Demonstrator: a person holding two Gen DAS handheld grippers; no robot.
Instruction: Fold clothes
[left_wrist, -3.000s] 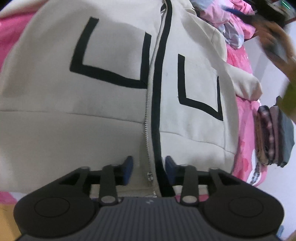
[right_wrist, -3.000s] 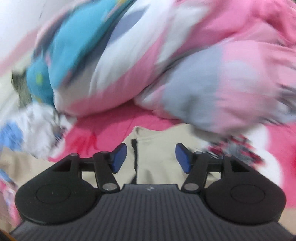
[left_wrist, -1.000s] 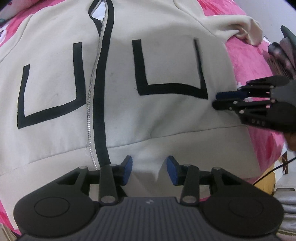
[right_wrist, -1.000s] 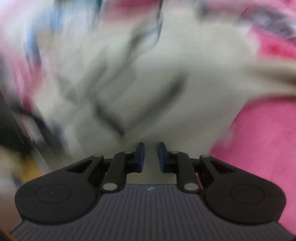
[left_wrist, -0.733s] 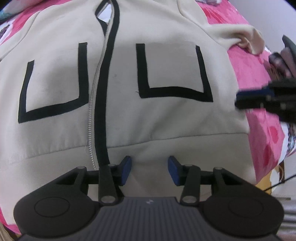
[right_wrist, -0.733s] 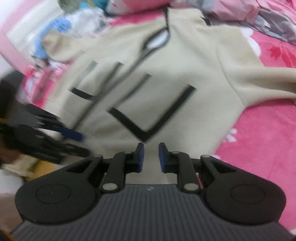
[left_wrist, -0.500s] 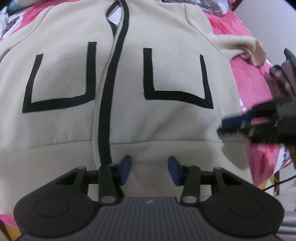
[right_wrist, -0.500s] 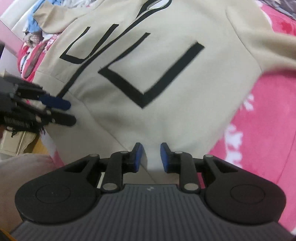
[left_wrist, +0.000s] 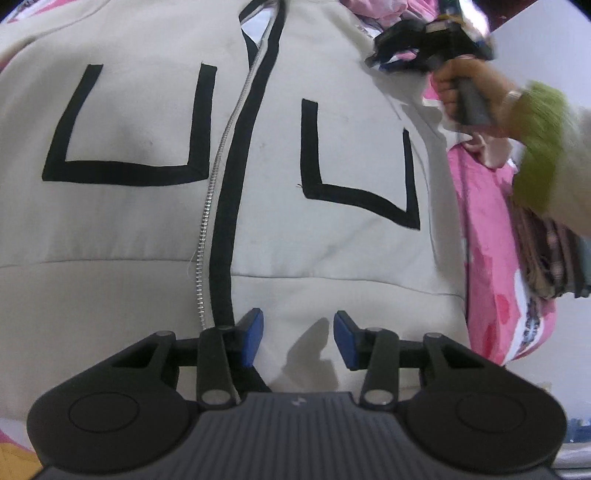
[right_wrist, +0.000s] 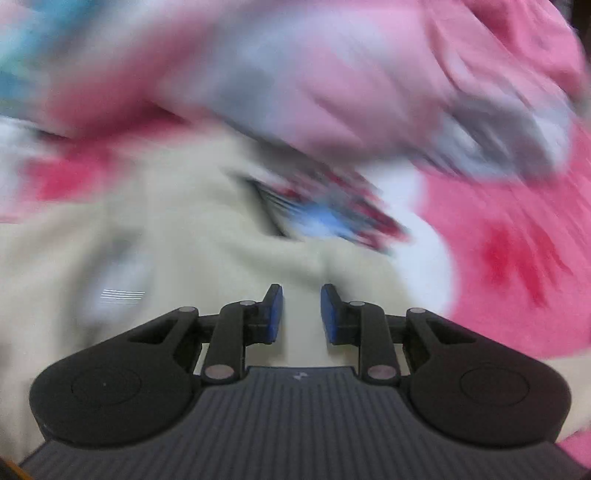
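A beige zip jacket (left_wrist: 332, 258) with black U-shaped pocket lines lies front up on a pink bedspread (left_wrist: 484, 229). My left gripper (left_wrist: 297, 332) hovers open over the hem, just right of the zipper (left_wrist: 207, 206), with nothing between its pads. At the top right of the left wrist view, a hand (left_wrist: 465, 88) holds my right gripper (left_wrist: 373, 61) over the jacket's right shoulder. The right wrist view is blurred. There my right gripper (right_wrist: 301, 310) stands open by a narrow gap above the beige jacket (right_wrist: 184, 240), gripping nothing.
A stack of folded dark and checked clothes (left_wrist: 546, 258) sits at the bed's right edge. A heaped pink, grey and blue quilt (right_wrist: 332, 74) lies beyond the jacket's collar. The person's green cuff (left_wrist: 535, 155) reaches in from the right.
My right gripper swept from the jacket's lower right hem up to its right shoulder, its jaws a little wider. The left gripper shifted slightly along the hem and rolled.
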